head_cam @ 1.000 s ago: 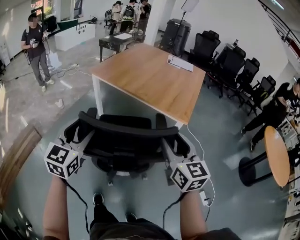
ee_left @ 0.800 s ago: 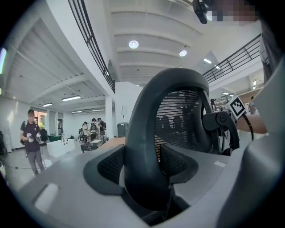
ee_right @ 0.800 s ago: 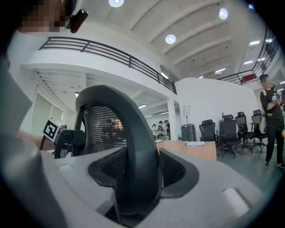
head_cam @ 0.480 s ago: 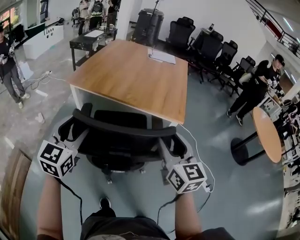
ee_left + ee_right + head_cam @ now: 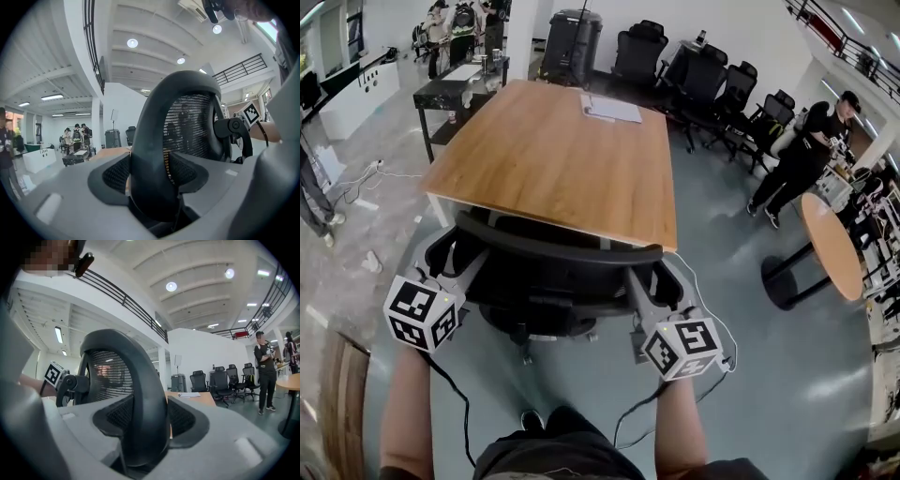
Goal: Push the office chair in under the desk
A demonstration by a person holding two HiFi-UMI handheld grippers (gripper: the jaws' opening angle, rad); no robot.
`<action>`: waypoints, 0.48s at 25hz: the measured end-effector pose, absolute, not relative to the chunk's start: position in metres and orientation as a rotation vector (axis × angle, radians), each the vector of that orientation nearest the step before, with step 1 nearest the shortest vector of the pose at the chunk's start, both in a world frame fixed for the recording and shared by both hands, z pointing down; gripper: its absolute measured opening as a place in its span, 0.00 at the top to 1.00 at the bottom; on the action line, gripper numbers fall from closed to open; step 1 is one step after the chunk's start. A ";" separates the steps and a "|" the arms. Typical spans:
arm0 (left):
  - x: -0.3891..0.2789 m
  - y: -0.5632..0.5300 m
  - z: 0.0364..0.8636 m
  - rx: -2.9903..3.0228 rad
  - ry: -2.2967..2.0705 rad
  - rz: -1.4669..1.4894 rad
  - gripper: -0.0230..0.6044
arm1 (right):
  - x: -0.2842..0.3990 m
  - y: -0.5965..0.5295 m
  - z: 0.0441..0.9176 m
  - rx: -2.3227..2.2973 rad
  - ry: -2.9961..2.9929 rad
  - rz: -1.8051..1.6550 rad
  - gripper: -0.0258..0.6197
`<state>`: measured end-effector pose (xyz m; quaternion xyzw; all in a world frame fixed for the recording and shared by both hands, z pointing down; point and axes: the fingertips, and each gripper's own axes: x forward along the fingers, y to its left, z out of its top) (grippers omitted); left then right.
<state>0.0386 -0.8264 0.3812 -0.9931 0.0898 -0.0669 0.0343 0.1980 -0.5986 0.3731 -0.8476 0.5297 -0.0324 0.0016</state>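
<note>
I hold the chair at mid-frame, left gripper and right gripper each clamped on its backrest rim, the seat seemingly partly under the desk, so more pushing remains.

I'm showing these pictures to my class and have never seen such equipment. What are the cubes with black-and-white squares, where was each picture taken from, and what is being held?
There is no robot here. A person holds a two-jaw gripper in each hand, and the patterned cubes are part of those grippers. The downward picture comes from a camera on the person's head; the other two come from cameras riding on the grippers. The left gripper and right gripper each clamp the backrest rim of the office chair. It faces a wooden desk bearing white papers.
</note>
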 end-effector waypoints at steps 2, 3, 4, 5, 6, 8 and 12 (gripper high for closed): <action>0.049 -0.838 0.382 -3.053 0.258 -0.205 0.52 | 0.206 -0.608 0.373 -2.669 1.645 -0.103 0.63; 0.055 -0.844 0.381 -3.053 0.251 -0.203 0.52 | 0.210 -0.613 0.372 -2.676 1.637 -0.102 0.63; 0.061 -0.850 0.379 -3.052 0.244 -0.202 0.52 | 0.215 -0.618 0.370 -2.683 1.629 -0.102 0.63; 0.067 -0.855 0.377 -3.052 0.238 -0.202 0.52 | 0.219 -0.623 0.368 -2.690 1.622 -0.102 0.63; 0.072 -0.861 0.375 -3.051 0.231 -0.201 0.52 | 0.224 -0.628 0.366 -2.695 1.615 -0.103 0.63; 0.082 -0.871 0.376 -3.054 0.215 -0.198 0.52 | 0.230 -0.637 0.365 -2.703 1.606 -0.104 0.63; 0.098 -0.886 0.380 -3.046 0.191 -0.185 0.52 | 0.241 -0.649 0.369 -2.717 1.578 -0.091 0.63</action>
